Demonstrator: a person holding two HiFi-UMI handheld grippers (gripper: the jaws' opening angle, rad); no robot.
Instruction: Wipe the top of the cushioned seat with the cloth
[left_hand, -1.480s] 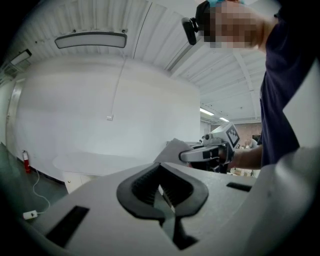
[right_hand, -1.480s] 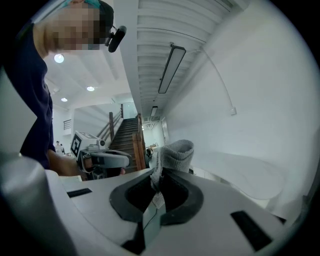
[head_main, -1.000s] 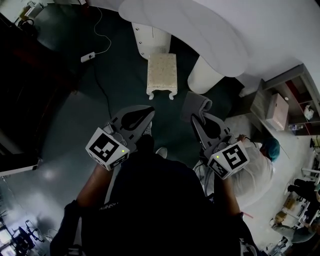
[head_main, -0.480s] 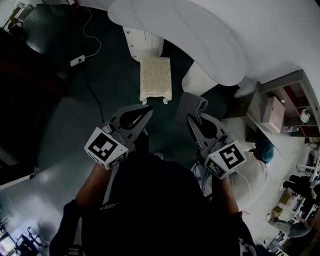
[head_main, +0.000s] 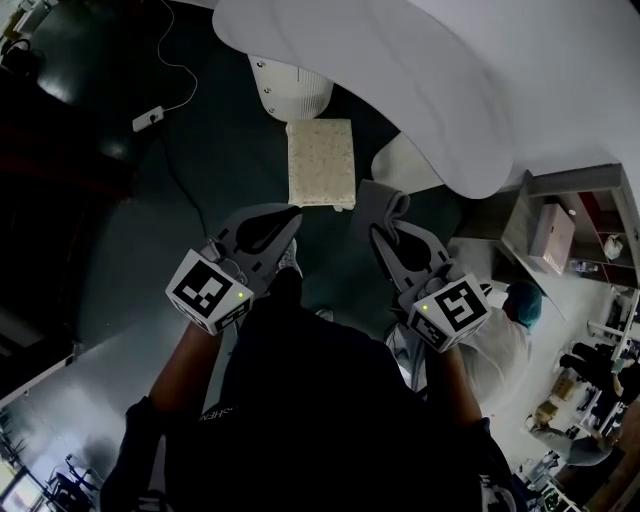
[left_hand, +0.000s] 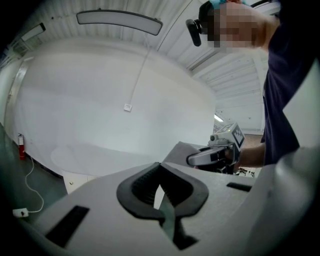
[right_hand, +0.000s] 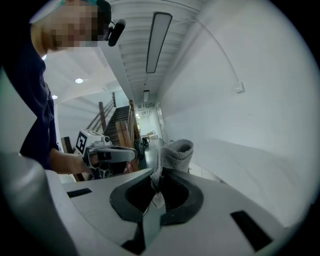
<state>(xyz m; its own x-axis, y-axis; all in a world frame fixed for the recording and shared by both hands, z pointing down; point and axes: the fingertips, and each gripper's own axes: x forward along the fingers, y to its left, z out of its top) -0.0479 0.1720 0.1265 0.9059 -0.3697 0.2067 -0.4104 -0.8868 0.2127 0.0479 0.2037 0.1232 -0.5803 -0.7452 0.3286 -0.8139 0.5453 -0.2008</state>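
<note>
Cushioned seat (head_main: 321, 162) now lies closer to right gripper (head_main: 384, 232) clamping cloth (head_main: 378, 202).

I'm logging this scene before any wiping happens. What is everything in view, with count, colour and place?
cushioned seat: one, cream speckled top, on the floor ahead of the person
table: one, white, curved top, beyond the seat
pedestals: two, white, under the table
power strip: one, white, with cable, on the floor at far left
floor: dark green, underneath everything
shelf unit: one, grey-brown, at right
second person: one, white garment and teal cap, lower right
cloth: one, grey, clamped in the right claw
left claw: one, grey, shut and empty, near side of the seat
right claw: one, grey, shut on the cloth
</note>
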